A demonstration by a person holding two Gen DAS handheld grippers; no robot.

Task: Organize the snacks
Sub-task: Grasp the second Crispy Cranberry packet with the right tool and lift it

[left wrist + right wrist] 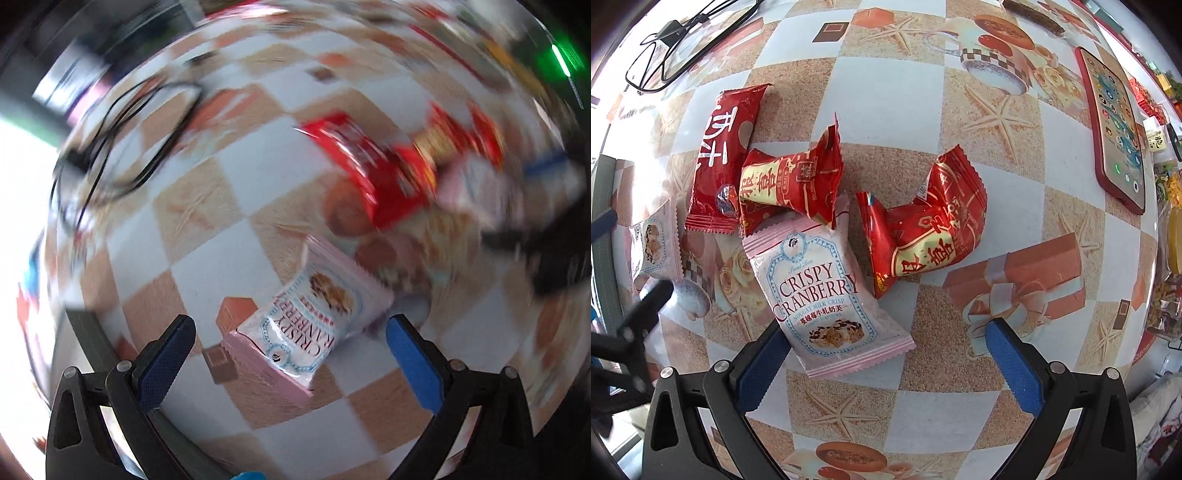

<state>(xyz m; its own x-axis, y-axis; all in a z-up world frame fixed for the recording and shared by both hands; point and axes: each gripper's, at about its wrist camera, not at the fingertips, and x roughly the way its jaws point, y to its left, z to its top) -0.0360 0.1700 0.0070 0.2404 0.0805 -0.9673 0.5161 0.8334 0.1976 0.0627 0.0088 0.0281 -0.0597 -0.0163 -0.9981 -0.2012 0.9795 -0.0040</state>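
Note:
In the right wrist view a pink Crispy Cranberry packet [823, 291] lies on the patterned table, its lower end between the wide-open fingers of my right gripper [882, 350]. Three red snack packets lie behind it: a long one [720, 158], a middle one [790, 184] and one to the right [931, 225]. A second pink packet [653, 240] lies at the far left. The left wrist view is motion-blurred. My left gripper [288, 339] is open, with that pink cranberry packet [314, 317] lying between its fingers. Blurred red packets [373, 166] lie beyond.
A phone in a red case [1115, 125] lies at the right. Black cables [676, 44] lie at the back left and show in the left wrist view [122, 136]. More packaged goods [1167, 206] crowd the right edge. The left gripper's dark frame [631, 332] shows at the left.

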